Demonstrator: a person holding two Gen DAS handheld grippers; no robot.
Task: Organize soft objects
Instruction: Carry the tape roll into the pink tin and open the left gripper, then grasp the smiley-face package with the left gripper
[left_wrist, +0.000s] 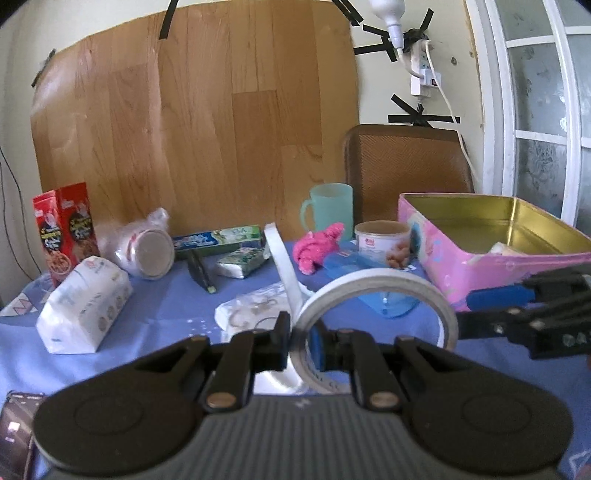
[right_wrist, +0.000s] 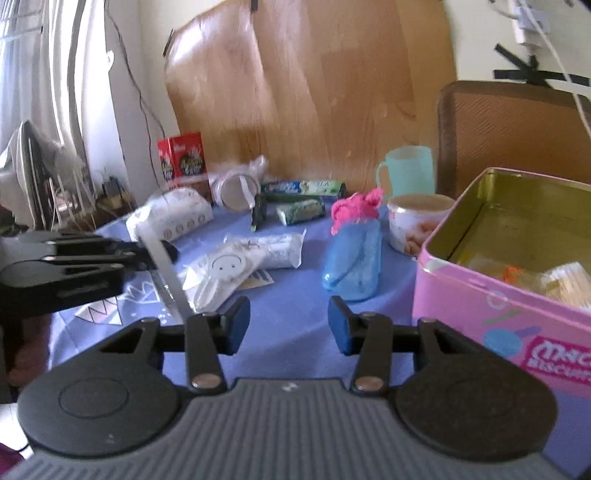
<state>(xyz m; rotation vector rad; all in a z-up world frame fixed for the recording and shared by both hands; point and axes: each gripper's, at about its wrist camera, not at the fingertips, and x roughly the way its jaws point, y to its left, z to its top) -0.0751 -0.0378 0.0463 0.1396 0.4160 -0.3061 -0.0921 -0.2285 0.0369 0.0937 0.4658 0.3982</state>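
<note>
My left hand-held gripper (left_wrist: 300, 341) is closed fully on the wall of a roll of white tape (left_wrist: 376, 306). It holds the roll upright above the near edge of the desk (left_wrist: 166, 306), and a loose strip (left_wrist: 282, 266) of the tape stands up from the roll. My right hand-held gripper (right_wrist: 289, 325) is about half open with nothing between its pads; it is over the near edge too, a little to the right of the roll.

From the left edge of the desk to the right I see a white tissue pack (left_wrist: 83, 306), a small wrapped white bundle (left_wrist: 251, 312) in the middle, and the pink knitted toy (left_wrist: 317, 247) toward the far edge. The pink tin (left_wrist: 491, 258) stands open at the right edge with some things already inside.

I judge that I am now carrying the tape to the tin. The next move calls for bringing the roll to the right, over the rim, and opening only when it is inside. The free strip may catch or stick on the rim, so I should watch it.
</note>
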